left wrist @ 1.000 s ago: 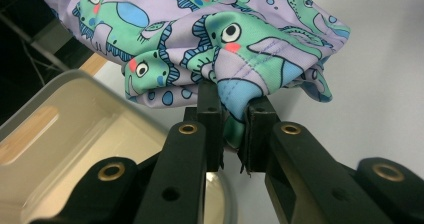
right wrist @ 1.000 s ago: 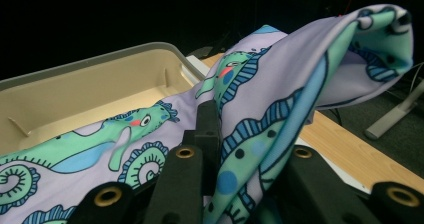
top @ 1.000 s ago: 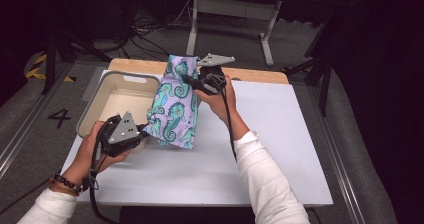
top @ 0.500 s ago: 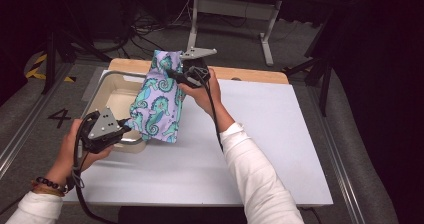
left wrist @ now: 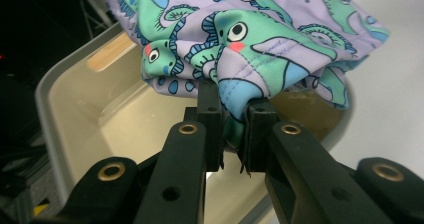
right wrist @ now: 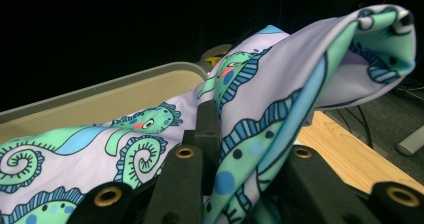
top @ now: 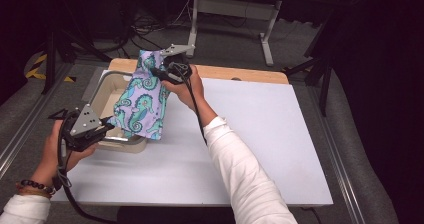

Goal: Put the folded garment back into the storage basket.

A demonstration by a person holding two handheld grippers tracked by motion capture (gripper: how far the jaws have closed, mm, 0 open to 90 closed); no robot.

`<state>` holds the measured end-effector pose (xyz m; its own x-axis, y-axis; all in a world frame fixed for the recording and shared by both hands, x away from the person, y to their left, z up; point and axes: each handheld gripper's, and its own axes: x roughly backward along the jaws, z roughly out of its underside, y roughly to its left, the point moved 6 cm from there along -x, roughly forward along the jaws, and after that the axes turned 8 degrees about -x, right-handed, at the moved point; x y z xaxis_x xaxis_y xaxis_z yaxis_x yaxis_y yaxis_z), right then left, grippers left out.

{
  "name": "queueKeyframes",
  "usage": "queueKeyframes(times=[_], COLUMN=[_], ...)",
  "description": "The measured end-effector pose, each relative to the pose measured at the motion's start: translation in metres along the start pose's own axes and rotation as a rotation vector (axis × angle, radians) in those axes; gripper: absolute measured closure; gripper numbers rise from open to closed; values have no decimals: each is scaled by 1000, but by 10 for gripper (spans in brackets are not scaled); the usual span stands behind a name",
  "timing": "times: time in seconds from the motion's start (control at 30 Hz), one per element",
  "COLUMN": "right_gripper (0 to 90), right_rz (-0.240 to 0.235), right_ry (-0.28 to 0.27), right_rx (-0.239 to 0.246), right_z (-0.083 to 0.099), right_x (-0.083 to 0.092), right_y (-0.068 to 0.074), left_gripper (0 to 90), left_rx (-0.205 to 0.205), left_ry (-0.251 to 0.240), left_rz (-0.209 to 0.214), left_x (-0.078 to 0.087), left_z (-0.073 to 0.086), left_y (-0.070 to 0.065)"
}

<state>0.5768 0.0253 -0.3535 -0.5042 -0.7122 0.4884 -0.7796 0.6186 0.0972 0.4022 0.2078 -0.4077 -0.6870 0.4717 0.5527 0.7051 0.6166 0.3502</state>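
Presently, both of my grippers carry one garment, a lilac cloth printed with green seahorses (top: pixel 141 100), stretched between them above the beige bin (top: pixel 106 86) at the left end of the desk (top: pixel 260 134). My left gripper (top: pixel 107 126), near the bin's front rim, has its jaws clenched on the cloth's lower hem; in the left gripper view a stitched fold of the cloth (left wrist: pixel 260 59) is pinched between the two black pads, with the bin's hollow (left wrist: pixel 125 114) below it. My right gripper (top: pixel 156 73), raised over the bin's far side, has its jaws grasping the upper edge, and in the right gripper view the cloth (right wrist: pixel 280 84) drapes over and between them, the bin's rim (right wrist: pixel 125 84) behind. By my judgement the step in hand is carrying the cloth over the bin for depositing; the next move calls for lowering both hands together until the cloth sags inside the walls, then releasing, taking care that no hem hangs over the rim. My left forearm enters low from the near left; my right arm reaches diagonally forward, wrist turned so the gripper points leftward.
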Motion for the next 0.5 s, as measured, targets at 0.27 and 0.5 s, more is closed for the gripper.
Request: queueKeyframes(times=[0.27, 0.5], right_gripper=[779, 779], right_rz=[-10, -8], right_ry=[12, 20], right_rx=[-11, -10], right_z=[-4, -7], right_x=[-21, -37], right_y=[6, 11], left_gripper=[822, 822], left_rx=[36, 74], left_ry=[16, 25], left_rz=[-20, -33], left_x=[-1, -1], left_z=[14, 26], left_y=[9, 16])
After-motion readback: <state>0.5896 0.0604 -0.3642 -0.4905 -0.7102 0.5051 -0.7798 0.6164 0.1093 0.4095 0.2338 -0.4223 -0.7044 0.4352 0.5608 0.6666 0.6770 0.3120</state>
